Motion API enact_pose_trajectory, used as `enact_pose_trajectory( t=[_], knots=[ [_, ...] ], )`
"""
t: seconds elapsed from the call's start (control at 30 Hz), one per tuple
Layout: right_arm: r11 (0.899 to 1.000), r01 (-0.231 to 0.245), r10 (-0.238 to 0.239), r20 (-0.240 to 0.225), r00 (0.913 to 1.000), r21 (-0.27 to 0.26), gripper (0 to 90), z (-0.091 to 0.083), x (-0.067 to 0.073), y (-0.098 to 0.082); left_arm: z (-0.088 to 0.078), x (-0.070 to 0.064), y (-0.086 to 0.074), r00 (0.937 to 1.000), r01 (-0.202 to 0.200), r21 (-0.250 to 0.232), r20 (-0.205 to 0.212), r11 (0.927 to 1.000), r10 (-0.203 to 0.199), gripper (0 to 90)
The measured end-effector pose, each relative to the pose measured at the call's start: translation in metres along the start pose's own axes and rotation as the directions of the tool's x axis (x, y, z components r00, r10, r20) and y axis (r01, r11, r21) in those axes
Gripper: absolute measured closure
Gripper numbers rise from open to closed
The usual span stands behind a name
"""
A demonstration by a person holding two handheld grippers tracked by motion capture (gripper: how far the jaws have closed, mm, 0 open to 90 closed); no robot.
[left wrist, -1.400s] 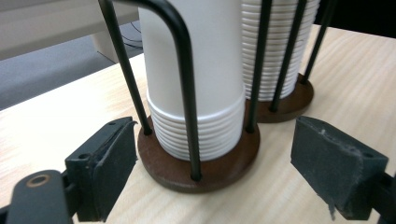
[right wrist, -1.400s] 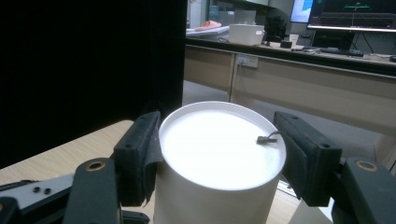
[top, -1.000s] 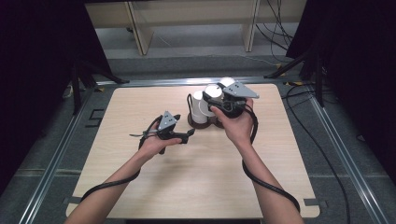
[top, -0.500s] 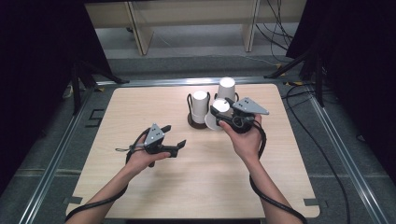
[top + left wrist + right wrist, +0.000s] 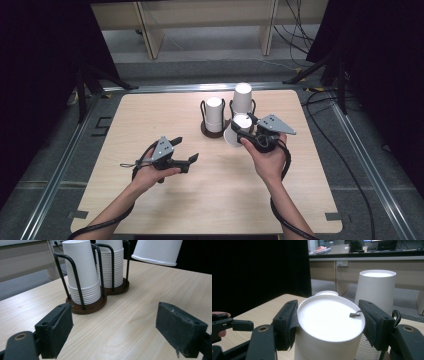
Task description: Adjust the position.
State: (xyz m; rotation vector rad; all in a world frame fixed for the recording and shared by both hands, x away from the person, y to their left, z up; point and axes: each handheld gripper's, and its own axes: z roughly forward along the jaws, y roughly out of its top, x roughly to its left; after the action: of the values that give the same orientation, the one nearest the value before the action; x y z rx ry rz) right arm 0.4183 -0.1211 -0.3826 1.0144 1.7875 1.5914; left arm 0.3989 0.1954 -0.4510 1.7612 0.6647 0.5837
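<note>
A dark wire cup holder (image 5: pixel 206 131) stands mid-table with two stacks of upturned white paper cups, a lower one (image 5: pixel 215 112) and a taller one (image 5: pixel 243 99). My right gripper (image 5: pixel 242 128) is shut on a single upturned paper cup (image 5: pixel 233 136), held just in front of the holder; in the right gripper view the pads (image 5: pixel 287 325) press both sides of that cup (image 5: pixel 329 327). My left gripper (image 5: pixel 186 149) hovers over the table left of the holder, open with nothing between its jaws. From the left gripper (image 5: pixel 117 330) I see the stacks (image 5: pixel 80 270) ahead and the held cup (image 5: pixel 157 251) at upper right.
The light wooden table (image 5: pixel 165 200) has rounded corners and a metal frame (image 5: pixel 55 170) around it. Cables trail from both grippers and lie on the floor at the right (image 5: pixel 350 150). Shelving legs (image 5: pixel 150 30) stand beyond the far edge.
My right gripper has drawn back from the stacks toward the person and lower, carrying one cup. My left hand has also pulled back toward the near side, jaws still apart.
</note>
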Motion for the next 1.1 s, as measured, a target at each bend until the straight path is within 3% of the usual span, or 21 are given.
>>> enact_pose_trajectory(
  t=[0.03,0.2,0.23,0.27,0.3,0.43,0.57,0.63,0.67,0.7,0.77,0.93,0.97,1.03,1.1],
  knots=[
    [1.0,-0.021,0.021,-0.012,0.9997,0.002,35.1,0.001,0.001,0.0,-0.002,-0.002,0.0,1.0,0.003,0.006,0.001,1.0,-0.003,13.8],
    [0.999,-0.038,0.038,-0.022,0.9991,0.009,35.1,0.002,0.002,-0.003,-0.007,-0.007,0.001,1.0,0.002,-0.008,0.006,1.0,-0.002,13.8],
    [0.997,-0.069,0.069,-0.037,0.9969,0.02,35.1,0.002,0.004,-0.004,-0.007,-0.009,0.001,0.9999,0.004,-0.016,0.011,0.9999,-0.003,13.8],
    [0.998,-0.056,0.057,-0.032,0.9979,0.019,35.1,0.002,0.002,-0.006,-0.009,-0.011,0.001,0.9999,-0.001,-0.009,0.011,1.0,0.001,13.8],
    [0.996,-0.084,0.085,-0.04,0.9955,0.031,35.1,0.002,0.003,-0.009,-0.009,-0.012,0.001,0.9999,-0.003,-0.01,0.016,0.9999,0.003,13.8],
    [0.99,-0.132,0.134,-0.039,0.9902,0.048,35.0,0.0,0.001,-0.015,-0.007,-0.019,0.0,0.9993,-0.005,-0.012,0.036,0.9999,0.005,13.7],
    [0.987,-0.151,0.153,-0.03,0.9877,0.057,35.0,-0.002,-0.002,-0.019,-0.004,-0.026,-0.001,0.9985,-0.013,-0.004,0.053,0.9999,0.013,13.7],
    [0.977,-0.201,0.204,-0.039,0.9782,0.07,35.0,-0.002,-0.002,-0.02,0.0,-0.028,-0.002,0.9981,0.001,-0.026,0.062,0.9997,0.001,13.7],
    [0.977,-0.201,0.203,-0.017,0.9791,0.072,35.0,-0.003,-0.003,-0.021,0.0,-0.028,-0.001,0.998,-0.001,-0.012,0.063,0.9999,0.002,13.7],
    [0.971,-0.227,0.229,-0.015,0.9734,0.079,35.0,-0.003,-0.002,-0.022,0.001,-0.029,-0.002,0.9977,0.002,-0.017,0.068,0.9999,0.0,13.6],
    [0.966,-0.247,0.25,-0.033,0.9676,0.079,35.0,-0.002,-0.003,-0.024,0.005,-0.032,-0.002,0.9966,0.001,-0.017,0.082,0.9999,0.001,12.2],
    [0.957,-0.274,0.278,-0.036,0.9599,0.092,35.0,0.0,-0.004,-0.026,0.009,-0.037,-0.002,0.9958,-0.003,-0.008,0.091,1.0,0.004,10.2],
    [0.951,-0.288,0.293,-0.03,0.9556,0.114,35.0,0.001,-0.004,-0.026,0.01,-0.038,-0.002,0.9954,0.0,-0.016,0.095,0.9999,0.002,8.8],
    [0.953,-0.285,0.29,-0.038,0.9562,0.106,35.0,0.001,-0.005,-0.026,0.011,-0.039,-0.003,0.9956,-0.006,0.003,0.094,1.0,0.006,8.1],
    [0.947,-0.299,0.305,-0.034,0.9518,0.117,35.0,0.003,-0.005,-0.026,0.013,-0.041,-0.003,0.9955,-0.013,0.009,0.094,0.9999,0.012,6.0]
  ],
)
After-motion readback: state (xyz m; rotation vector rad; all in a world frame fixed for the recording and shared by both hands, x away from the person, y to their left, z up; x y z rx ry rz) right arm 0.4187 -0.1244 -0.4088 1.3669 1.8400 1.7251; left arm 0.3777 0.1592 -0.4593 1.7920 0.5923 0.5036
